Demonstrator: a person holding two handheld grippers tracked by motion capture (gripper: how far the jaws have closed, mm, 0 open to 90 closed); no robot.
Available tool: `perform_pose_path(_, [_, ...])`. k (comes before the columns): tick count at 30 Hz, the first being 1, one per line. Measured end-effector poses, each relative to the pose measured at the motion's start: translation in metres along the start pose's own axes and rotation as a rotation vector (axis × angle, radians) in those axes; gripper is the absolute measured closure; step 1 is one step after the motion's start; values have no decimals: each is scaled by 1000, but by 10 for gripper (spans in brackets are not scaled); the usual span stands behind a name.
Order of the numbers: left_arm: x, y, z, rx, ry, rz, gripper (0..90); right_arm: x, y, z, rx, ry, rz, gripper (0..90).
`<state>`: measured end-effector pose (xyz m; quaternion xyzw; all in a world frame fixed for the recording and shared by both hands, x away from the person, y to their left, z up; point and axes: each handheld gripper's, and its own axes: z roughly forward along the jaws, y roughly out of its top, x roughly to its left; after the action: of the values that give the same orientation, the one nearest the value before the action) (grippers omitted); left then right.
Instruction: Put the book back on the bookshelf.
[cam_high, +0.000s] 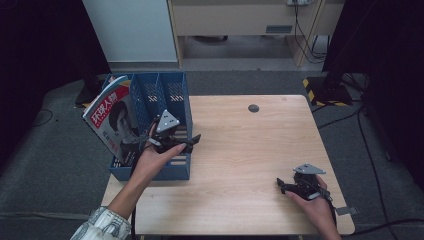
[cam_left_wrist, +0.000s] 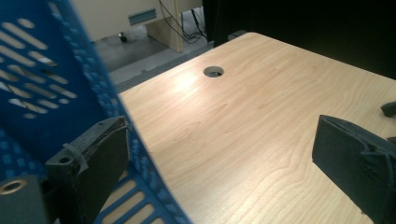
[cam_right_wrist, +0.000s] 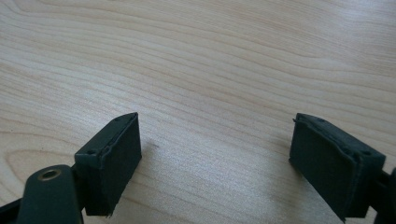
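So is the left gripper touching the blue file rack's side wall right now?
Cannot tell. In the left gripper view the blue file rack wall passes between the open jaws of the left gripper, close by one jaw, but no contact or gap shows plainly.

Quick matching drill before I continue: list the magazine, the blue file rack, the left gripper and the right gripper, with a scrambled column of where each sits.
Things:
1. magazine
2. blue file rack
3. left gripper
4. right gripper

Places or states:
A. open, low over bare wood near the table's right front corner
B. on the table's left edge, three slots
C. leaning in the leftmost slot
D. open, one jaw inside and one outside the rack's right wall

Pairs: 1-C, 2-B, 3-D, 4-A
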<state>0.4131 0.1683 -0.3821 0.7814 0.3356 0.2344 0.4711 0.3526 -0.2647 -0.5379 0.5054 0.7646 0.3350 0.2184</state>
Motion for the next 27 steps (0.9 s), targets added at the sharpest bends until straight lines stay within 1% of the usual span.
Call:
perform_pose_path(3, [-8,1,7,13,-14,11,38,0,0,0,1,1,1,166])
perform_pose_path(7, [-18,3,15,18,-35,22,38,1,0,0,3,3,4,162])
perform_pose_path(8, [-22,4,18,22,-41,24,38,0,0,0,2,2,-2,159])
perform_pose_path(10, [-28,4,23,29,-58,29,38,1,0,0,4,-1,5,153])
perform_pose_path(17, [-47,7,38,49,-84,64,36,2,0,1,12,-2,3,112])
perform_pose_path(20, [-54,8,44,46,-100,70,42,3,0,1,14,-3,4,104])
perform_pose_path(23, [-61,8,51,60,-113,74,42,3,0,1,16,-4,5,99])
perform_pose_path(25, [-65,7,55,64,-121,65,41,3,0,1,17,-6,8,96])
perform_pose_path(27, [-71,6,61,71,-131,64,40,3,0,1,19,-6,7,95])
